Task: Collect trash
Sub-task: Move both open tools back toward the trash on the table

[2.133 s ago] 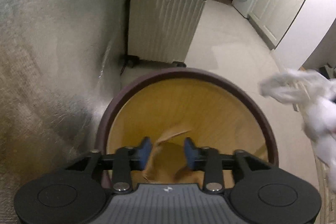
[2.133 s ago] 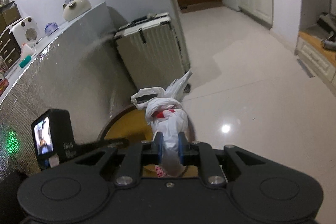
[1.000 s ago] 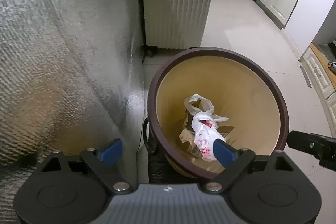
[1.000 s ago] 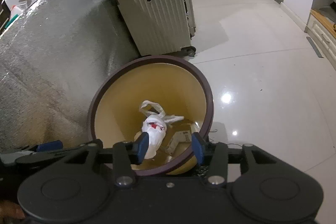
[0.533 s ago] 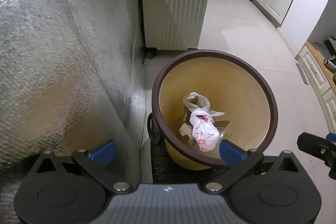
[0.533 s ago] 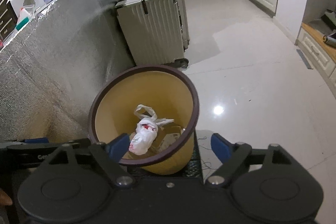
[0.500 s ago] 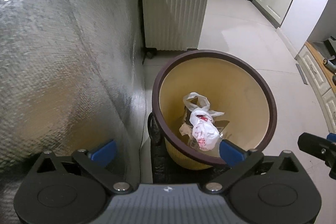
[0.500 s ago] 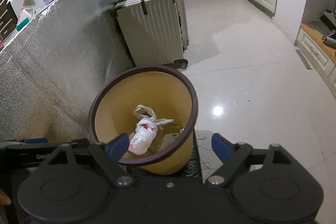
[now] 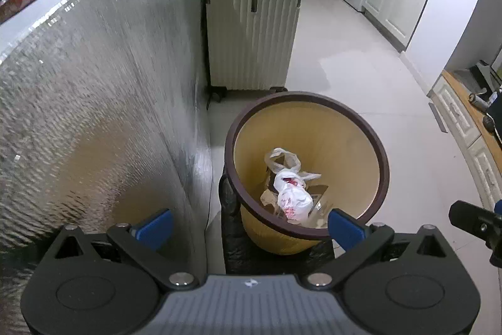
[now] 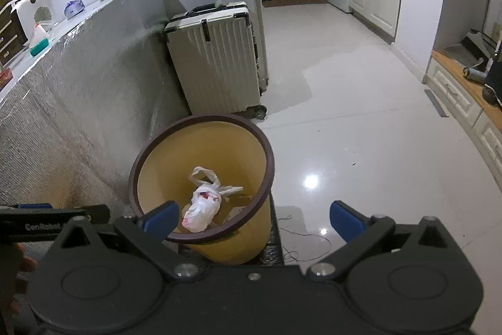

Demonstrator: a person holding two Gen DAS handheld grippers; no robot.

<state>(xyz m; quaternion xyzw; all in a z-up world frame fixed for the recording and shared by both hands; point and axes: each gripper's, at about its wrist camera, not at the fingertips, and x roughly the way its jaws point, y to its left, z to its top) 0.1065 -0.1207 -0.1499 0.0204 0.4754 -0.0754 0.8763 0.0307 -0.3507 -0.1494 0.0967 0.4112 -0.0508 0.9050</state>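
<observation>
Both sets of jaws stand spread wide with nothing between them, the right gripper point(image 10: 252, 217) having just been opening, and the left gripper point(image 9: 249, 222) hangs above the same yellow trash bin point(image 9: 373, 159). The knotted white plastic bag point(image 9: 293, 197) lies at the bin's bottom, below and ahead of the jaws, on scraps too dim to make out. The bin's lower wall is hidden behind the grippers' bodies, its base sits on something black only partly shown, and beyond it stands a ribbed suitcase point(image 9: 251, 36) beside the foil-covered table point(image 9: 94, 68).
</observation>
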